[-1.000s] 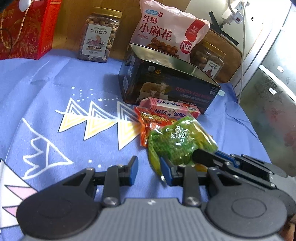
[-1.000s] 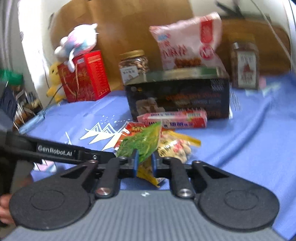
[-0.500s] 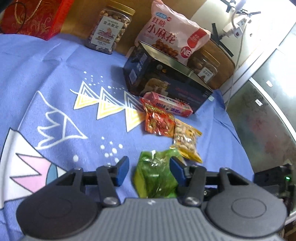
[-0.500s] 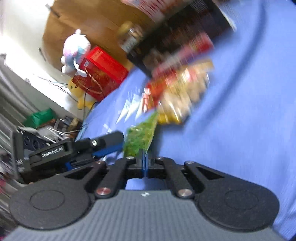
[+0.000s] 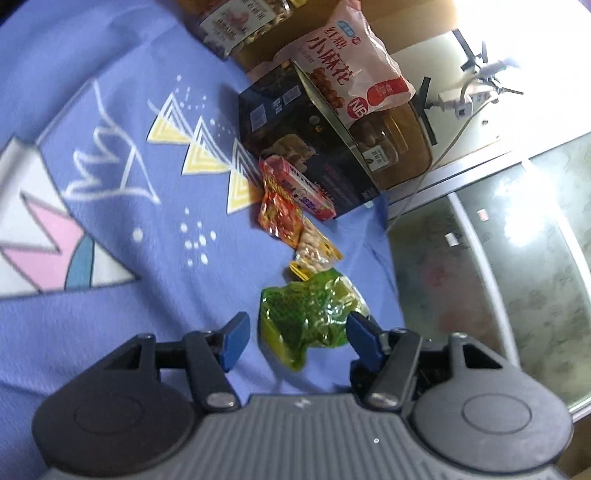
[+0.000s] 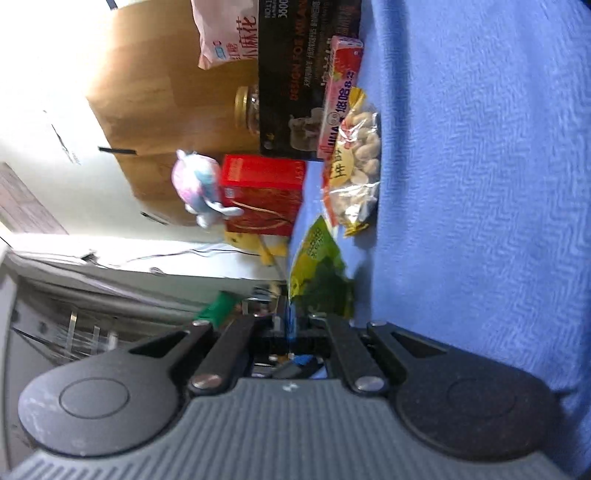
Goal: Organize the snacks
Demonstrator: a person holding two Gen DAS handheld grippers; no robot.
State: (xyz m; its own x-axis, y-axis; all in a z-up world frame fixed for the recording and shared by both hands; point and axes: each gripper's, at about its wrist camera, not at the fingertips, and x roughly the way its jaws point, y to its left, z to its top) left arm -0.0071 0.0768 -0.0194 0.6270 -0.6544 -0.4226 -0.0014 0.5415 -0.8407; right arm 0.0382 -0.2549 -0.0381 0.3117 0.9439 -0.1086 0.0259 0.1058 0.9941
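A green snack packet (image 5: 314,317) hangs between the open blue pads of my left gripper (image 5: 299,338), which do not press on it. My right gripper (image 6: 290,321) is shut on the edge of the same green packet (image 6: 317,266) and is rolled onto its side. Beyond lie a peanut packet (image 5: 316,247), an orange-red packet (image 5: 280,214) and a pink candy box (image 5: 306,192), in front of an open dark tin box (image 5: 306,144). The peanut packet (image 6: 356,162) and pink box (image 6: 338,92) also show in the right wrist view.
A pink bag of twists (image 5: 351,70) and nut jars (image 5: 236,18) stand behind the tin. The blue cloth (image 5: 110,258) ends at the table's right edge near a glass panel (image 5: 517,277). A red gift box (image 6: 262,195) and a plush toy (image 6: 199,184) show in the right wrist view.
The right gripper has rolled onto its side while holding the green packet. The left gripper has pulled back and tilted, its pads wider apart around the packet.
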